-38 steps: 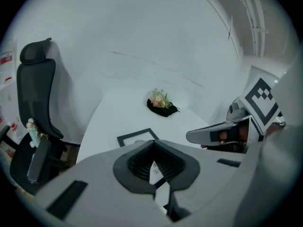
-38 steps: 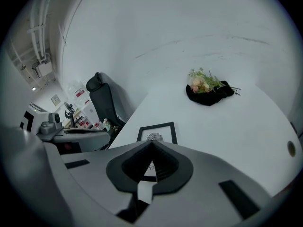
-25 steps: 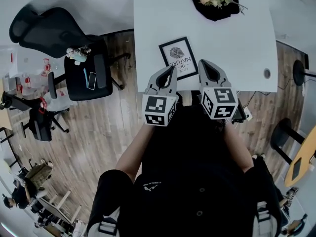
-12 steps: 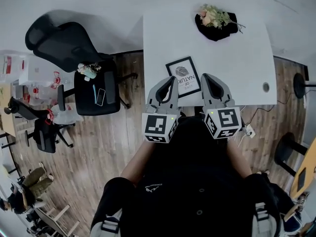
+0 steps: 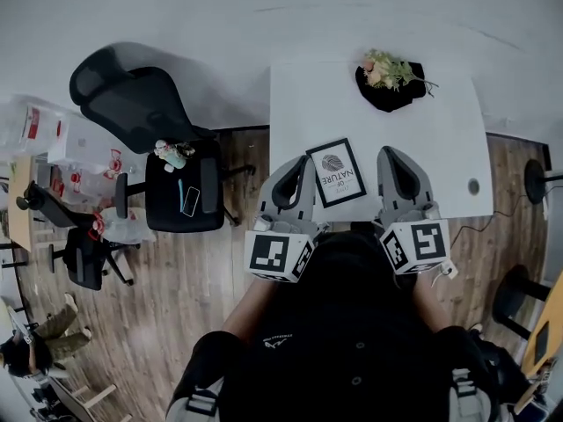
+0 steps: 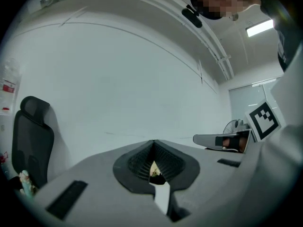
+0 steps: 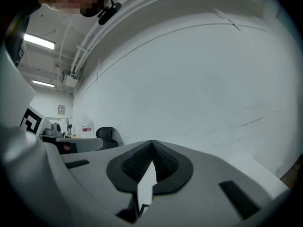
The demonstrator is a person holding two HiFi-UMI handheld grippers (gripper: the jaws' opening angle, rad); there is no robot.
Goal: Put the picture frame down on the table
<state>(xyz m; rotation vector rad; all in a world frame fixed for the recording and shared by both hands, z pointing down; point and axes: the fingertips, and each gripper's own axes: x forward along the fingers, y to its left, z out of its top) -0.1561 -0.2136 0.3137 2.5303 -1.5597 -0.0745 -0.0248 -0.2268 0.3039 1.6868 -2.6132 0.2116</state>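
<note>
The left gripper (image 5: 299,167) and right gripper (image 5: 391,156), closed and empty, are flanking the black-rimmed picture frame (image 5: 336,171) lying on the white table (image 5: 440,139); avoid nudging it.

Items by count, head view: one white table (image 5: 440,161); one picture frame (image 5: 336,172); one dark bowl of flowers (image 5: 387,98); two grippers, left gripper (image 5: 304,162) and right gripper (image 5: 388,154); two black office chairs, large chair (image 5: 132,104) and small chair (image 5: 81,255); one phone (image 5: 187,200); one person (image 5: 352,341).
</note>
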